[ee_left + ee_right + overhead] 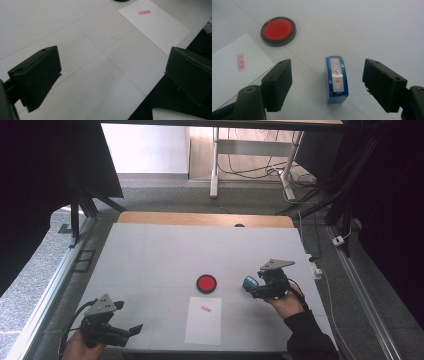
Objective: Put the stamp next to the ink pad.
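Right gripper view: small blue plastic rectangular stamp [336, 79] stands on the white table [372, 27], between the jaws of the right gripper [328, 85], which are spread wide, clear of it on both sides. Round black ink pad with red centre [278, 30] lies beyond, near a white paper sheet [234, 75] bearing a red stamped mark [240, 62]. High view: left gripper [131, 330] rests at the table's near left corner, jaws wide apart, nothing between them.
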`<state>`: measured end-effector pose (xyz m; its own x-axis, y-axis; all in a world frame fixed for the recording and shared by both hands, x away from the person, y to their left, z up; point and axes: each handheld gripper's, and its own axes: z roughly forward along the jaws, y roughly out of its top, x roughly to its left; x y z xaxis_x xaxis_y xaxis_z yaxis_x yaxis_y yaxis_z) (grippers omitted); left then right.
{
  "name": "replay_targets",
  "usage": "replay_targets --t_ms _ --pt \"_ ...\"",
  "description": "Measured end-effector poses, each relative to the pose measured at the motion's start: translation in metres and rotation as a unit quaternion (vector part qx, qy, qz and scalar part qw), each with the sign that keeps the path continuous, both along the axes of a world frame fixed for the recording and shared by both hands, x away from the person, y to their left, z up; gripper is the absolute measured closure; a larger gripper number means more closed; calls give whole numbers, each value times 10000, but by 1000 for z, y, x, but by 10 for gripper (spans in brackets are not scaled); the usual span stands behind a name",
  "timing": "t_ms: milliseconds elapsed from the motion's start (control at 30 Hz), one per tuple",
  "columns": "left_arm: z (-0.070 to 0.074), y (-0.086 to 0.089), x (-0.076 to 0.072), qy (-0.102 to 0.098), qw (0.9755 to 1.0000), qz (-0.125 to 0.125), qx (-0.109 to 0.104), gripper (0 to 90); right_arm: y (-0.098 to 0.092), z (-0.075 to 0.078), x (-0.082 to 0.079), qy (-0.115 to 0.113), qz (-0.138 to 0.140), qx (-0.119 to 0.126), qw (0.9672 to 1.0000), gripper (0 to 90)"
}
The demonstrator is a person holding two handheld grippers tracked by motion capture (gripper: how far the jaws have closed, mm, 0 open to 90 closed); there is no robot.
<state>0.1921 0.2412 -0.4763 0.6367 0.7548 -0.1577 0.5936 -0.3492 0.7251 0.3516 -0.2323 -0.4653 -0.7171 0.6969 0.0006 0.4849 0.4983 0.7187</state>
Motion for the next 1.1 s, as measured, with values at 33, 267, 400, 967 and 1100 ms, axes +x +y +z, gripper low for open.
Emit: replay_targets --t_ms 33,267,400,967,1100 --pt "0 0 0 13 10000 29 -21 2 0 1 -2 -24 -8 19 10000 218" --pt "0 1 0 -10 10000 63 23 2 -3 7 -16 -52 -26 242 9997 172" --pt "0 2 0 -7 10000 92 5 2 -6 9 -26 -72 -79 342 9994 144" --pt "0 5 -1 4 9999 119 14 1 -22 21 -64 -324 -243 503 9979 24" --pt "0 5 -1 4 9999 128 4 1 -26 21 -72 -334 -280 504 9978 5"
